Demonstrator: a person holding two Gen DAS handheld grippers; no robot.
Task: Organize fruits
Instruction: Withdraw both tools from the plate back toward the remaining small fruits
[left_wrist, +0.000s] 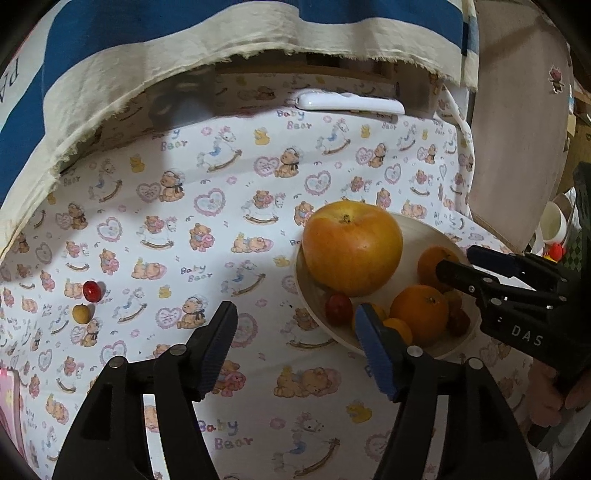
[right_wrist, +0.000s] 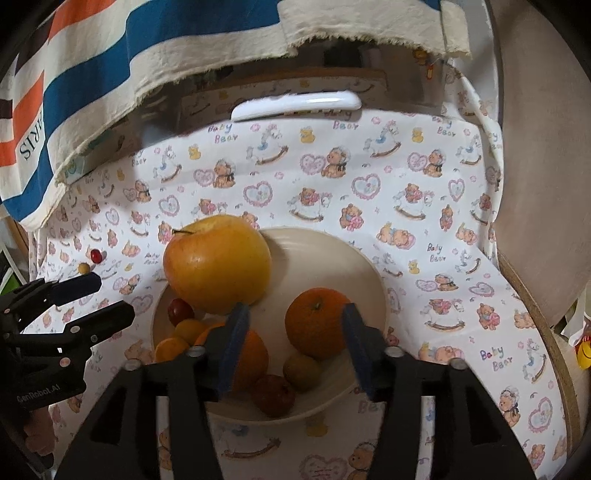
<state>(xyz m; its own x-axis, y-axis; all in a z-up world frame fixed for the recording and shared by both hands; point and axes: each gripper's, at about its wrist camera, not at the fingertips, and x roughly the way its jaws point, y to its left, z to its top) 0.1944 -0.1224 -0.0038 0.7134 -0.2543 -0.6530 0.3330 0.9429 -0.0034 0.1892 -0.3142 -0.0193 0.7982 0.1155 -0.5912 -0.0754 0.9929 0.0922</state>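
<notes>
fruits mostly sit gathered in the cream bowl (right_wrist: 369, 266) on the table, which is covered by a printed cloth (left_wrist: 229, 229): a big yellow-orange apple (right_wrist: 218, 262) leans at the far left side of the bowl, an orange (right_wrist: 316, 321) lies near the middle, a second orange (right_wrist: 255, 354) is partly hidden behind a finger, and around them lie a dark red small fruit (right_wrist: 180, 311), two small yellow-orange ones at the left rim, a greenish-brown one (right_wrist: 301, 371) and a reddish one (right_wrist: 273, 395) at the near side. judging by this, most of the sorting looks done. two small pieces are still out on the cloth well apart from the bowl, a red cherry-like fruit (left_wrist: 91, 291) and a small yellow fruit (left_wrist: 81, 314) just beside it, so those appear to be what is left to bring in. the left gripper (left_wrist: 295, 349) hovers over the cloth beside the bowl's near-left edge with its fingers apart and nothing between them. the right gripper (right_wrist: 293, 349) hangs over the bowl with its fingers apart too, the middle orange framed between them; the right pad seems close to or at its skin, the left pad stands clear, so it is not clamped. readable writing: "baby bear" repeats across the cloth, the striped fabric (right_wrist: 110, 55) hanging behind shows "ris" in the right view, the right gripper's body reads "das" in the left view, and the left gripper's body reads "genrobot.ai" in the right view.
</notes>
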